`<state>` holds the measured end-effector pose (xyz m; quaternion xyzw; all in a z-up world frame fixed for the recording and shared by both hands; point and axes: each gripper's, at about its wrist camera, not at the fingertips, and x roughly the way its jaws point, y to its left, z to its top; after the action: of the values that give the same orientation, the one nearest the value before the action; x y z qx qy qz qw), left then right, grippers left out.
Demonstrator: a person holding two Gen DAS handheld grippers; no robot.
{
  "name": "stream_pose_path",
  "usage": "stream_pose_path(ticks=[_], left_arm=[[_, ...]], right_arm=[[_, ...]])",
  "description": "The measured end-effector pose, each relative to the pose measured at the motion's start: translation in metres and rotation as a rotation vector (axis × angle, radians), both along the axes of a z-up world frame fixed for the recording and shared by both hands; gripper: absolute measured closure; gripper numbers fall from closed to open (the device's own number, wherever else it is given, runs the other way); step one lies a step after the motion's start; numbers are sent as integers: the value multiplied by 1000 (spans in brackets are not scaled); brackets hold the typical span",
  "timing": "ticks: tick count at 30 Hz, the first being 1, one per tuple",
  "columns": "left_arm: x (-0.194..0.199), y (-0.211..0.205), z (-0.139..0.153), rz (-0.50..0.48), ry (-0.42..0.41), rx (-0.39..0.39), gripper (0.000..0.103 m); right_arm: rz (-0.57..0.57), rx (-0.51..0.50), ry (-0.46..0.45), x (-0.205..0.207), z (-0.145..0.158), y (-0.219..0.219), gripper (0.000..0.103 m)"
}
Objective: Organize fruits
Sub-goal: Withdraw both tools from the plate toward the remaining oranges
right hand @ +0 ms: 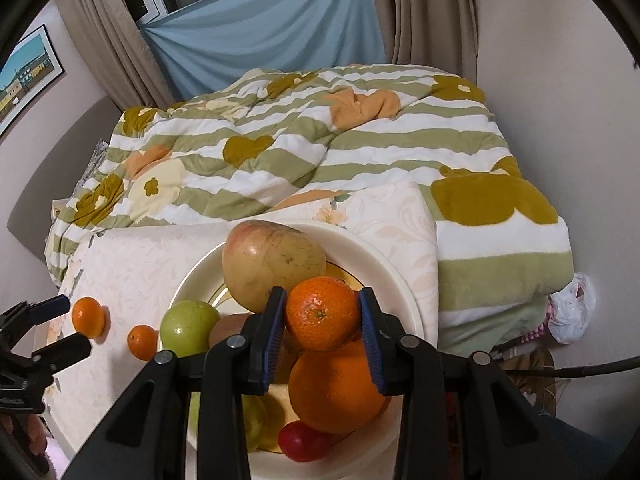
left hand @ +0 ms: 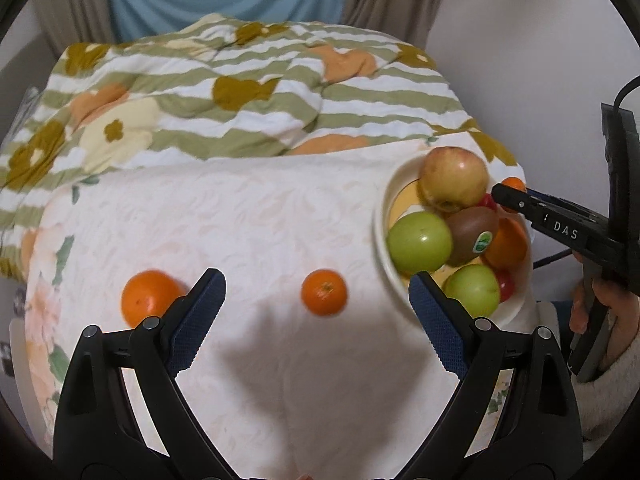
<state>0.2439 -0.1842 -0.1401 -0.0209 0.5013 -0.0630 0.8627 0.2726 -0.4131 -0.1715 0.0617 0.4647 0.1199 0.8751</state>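
Observation:
A cream bowl [left hand: 384, 200] [right hand: 396, 280] at the right of the white cloth holds a large apple [left hand: 454, 180] [right hand: 272, 262], two green fruits [left hand: 420, 242], a kiwi [left hand: 472, 234], a big orange [right hand: 336, 388] and small red fruits [right hand: 302, 440]. My right gripper [right hand: 322, 314] is shut on a small mandarin [right hand: 322, 312] just above the bowl's pile; in the left wrist view it [left hand: 500, 194] comes in from the right. Two mandarins [left hand: 324, 292] [left hand: 150, 298] lie on the cloth. My left gripper [left hand: 316, 300] hangs open above them, holding nothing.
The cloth [left hand: 248, 208] covers a small table beside a bed with a striped flowered quilt [left hand: 240, 100]. Blue fabric [right hand: 272, 28] and curtains hang behind. A white bag [right hand: 572, 308] lies at the right. A hand in a pale sleeve [left hand: 608, 356] holds the right gripper.

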Motion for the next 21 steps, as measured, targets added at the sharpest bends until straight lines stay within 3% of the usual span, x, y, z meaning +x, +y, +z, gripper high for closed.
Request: stream_pose_path(ticks=[4,9,12,21], left_arm=[[-8,9,-4,36,6,-9,3],[-15,16,-7,58,11,-6,3],[-18,19,-6,68,12,-3,3],[-33,32,15,68,-25,9,3]], right_arm=[[5,-9,-2,0,-4,1,64],[24,-2,-29,-3,-3,3,20],[23,-2,-47,-6,-1,3,4],[-3,-23,-82,-21,18,3,1]])
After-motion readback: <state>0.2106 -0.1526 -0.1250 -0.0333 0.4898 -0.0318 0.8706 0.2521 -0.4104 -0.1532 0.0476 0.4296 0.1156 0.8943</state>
